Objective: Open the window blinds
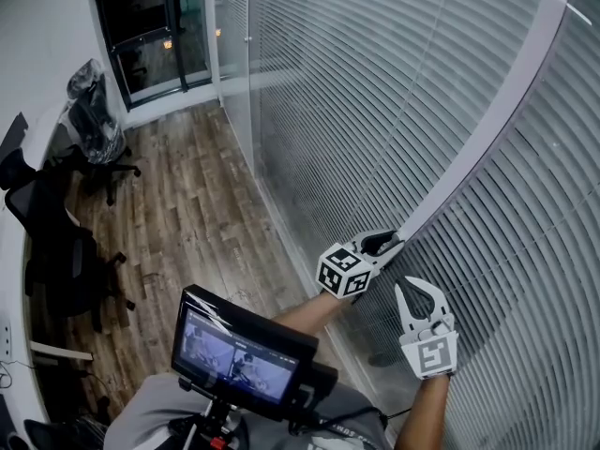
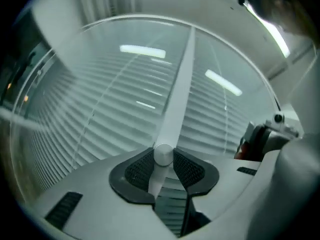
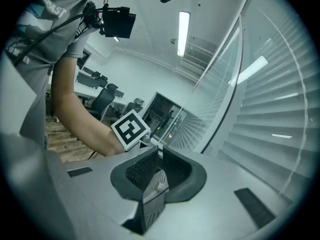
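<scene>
Closed white slatted blinds (image 1: pixel 375 111) cover the glass wall on the right. A long white tilt wand (image 1: pixel 487 129) hangs slanted across them. My left gripper (image 1: pixel 389 244) is shut on the wand's lower end. In the left gripper view the wand (image 2: pixel 177 94) runs up from between the black pads (image 2: pixel 137 171), with its round end cap (image 2: pixel 163 155) pinched there. My right gripper (image 1: pixel 405 283) hovers just right of and below the left one, pointing at the slats, shut with nothing in it (image 3: pixel 159 156). The right gripper view shows the left gripper's marker cube (image 3: pixel 131 127) close by.
Wood floor (image 1: pixel 187 223) runs along the foot of the blinds. Black office chairs (image 1: pixel 56 242) stand at the left, one wrapped in plastic (image 1: pixel 94 120). A dark glass door (image 1: pixel 155 26) is at the far end. A small monitor (image 1: pixel 239 354) sits on a rig in front of me.
</scene>
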`<state>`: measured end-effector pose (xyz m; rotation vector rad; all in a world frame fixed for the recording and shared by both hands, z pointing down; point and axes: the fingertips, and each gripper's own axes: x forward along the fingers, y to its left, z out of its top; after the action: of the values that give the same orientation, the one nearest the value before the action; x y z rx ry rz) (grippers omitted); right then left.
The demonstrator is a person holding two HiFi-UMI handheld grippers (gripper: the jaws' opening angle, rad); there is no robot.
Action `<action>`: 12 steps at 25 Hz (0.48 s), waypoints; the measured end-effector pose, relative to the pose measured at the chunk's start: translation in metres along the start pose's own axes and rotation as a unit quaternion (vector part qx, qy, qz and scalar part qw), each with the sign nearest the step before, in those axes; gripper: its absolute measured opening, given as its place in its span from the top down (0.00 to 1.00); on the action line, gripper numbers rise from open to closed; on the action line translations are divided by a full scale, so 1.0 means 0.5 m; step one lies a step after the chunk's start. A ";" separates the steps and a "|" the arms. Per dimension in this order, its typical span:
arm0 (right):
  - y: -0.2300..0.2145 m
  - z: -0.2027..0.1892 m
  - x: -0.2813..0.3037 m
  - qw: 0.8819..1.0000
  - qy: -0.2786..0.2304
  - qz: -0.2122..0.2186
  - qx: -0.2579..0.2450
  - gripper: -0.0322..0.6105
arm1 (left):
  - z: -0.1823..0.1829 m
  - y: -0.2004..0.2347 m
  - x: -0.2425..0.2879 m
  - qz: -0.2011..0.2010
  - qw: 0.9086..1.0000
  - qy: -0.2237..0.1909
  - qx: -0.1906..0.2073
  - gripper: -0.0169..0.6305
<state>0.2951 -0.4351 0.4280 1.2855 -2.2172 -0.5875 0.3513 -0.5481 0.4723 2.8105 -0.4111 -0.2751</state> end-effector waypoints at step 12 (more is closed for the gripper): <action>0.010 -0.002 0.006 1.000 0.005 0.005 0.000 0.96 | 0.010 0.006 -0.016 -0.030 0.977 -0.052 -0.205 0.77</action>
<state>0.2912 -0.4357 0.4323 1.2727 -2.2152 -0.5766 0.3417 -0.5496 0.4697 2.4122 -0.2575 -0.4640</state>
